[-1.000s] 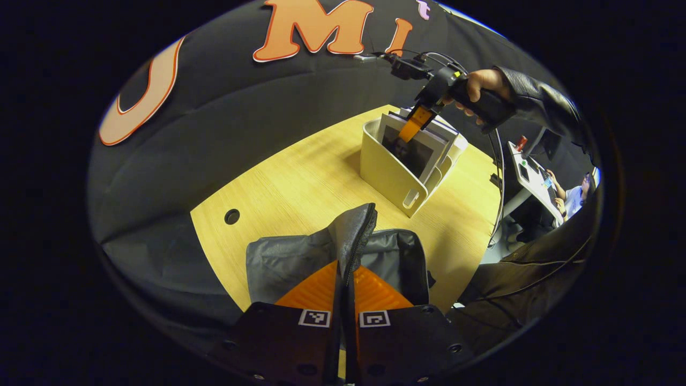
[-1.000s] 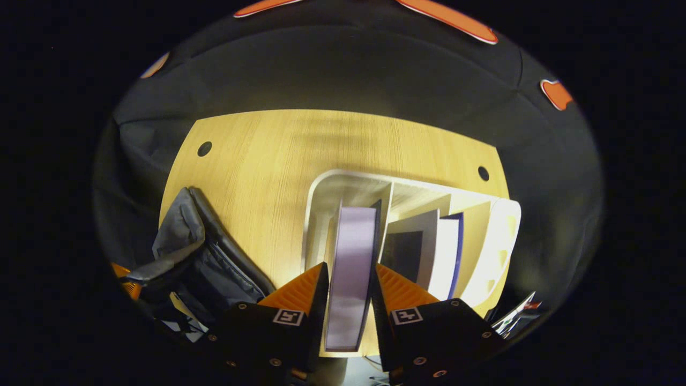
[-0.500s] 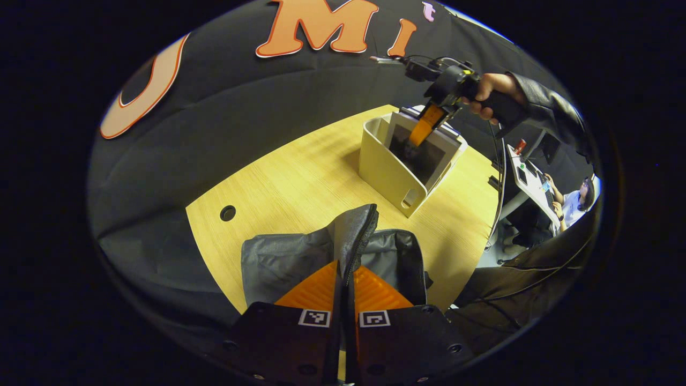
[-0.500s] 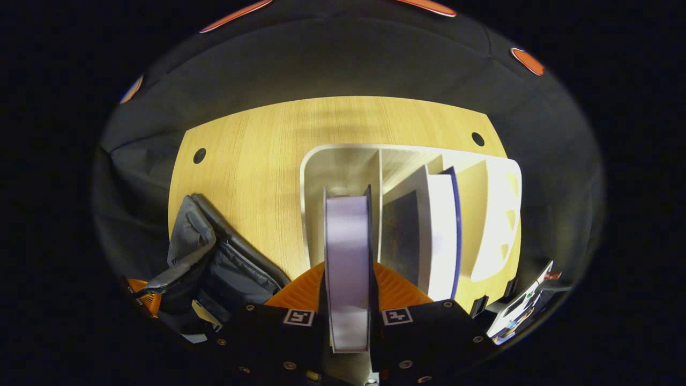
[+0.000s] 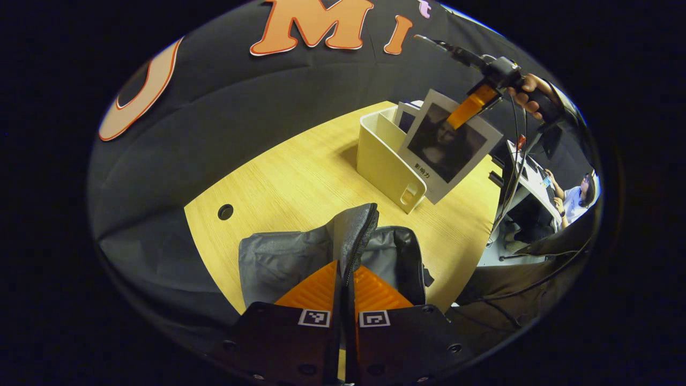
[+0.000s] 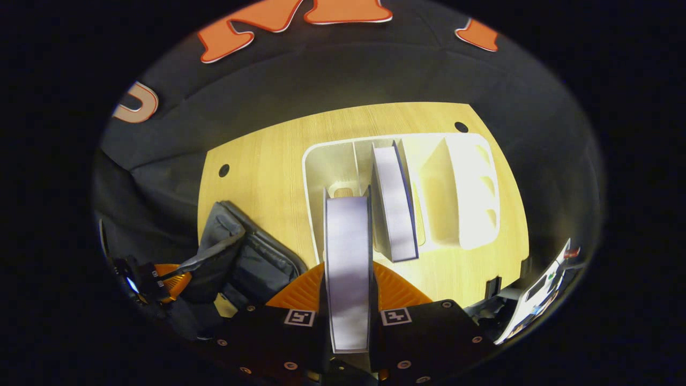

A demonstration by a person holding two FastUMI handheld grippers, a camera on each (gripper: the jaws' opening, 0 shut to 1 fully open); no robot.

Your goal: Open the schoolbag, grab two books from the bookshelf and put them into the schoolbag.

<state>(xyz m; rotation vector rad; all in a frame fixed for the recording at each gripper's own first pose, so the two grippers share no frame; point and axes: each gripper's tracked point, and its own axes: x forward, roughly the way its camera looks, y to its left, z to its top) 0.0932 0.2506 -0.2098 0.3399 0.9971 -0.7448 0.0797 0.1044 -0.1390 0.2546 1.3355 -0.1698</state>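
Wooden table (image 5: 300, 177): left gripper (image 5: 344, 279) clamps the schoolbag (image 5: 278, 260) flap; right gripper (image 6: 347, 289) pinches a book (image 6: 347, 268) lifted above the bookshelf (image 6: 466, 187), beside a second book (image 6: 395, 206).

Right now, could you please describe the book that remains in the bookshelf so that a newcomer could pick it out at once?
On the light wooden table stands a cream plastic bookshelf with upright dividers. In a slot near its middle, a white-paged book with a dark blue cover stands on edge. Unlike the white-bordered book with a dark portrait cover, which the right hand-held gripper has pulled out, it sits inside the bookshelf, ungripped.
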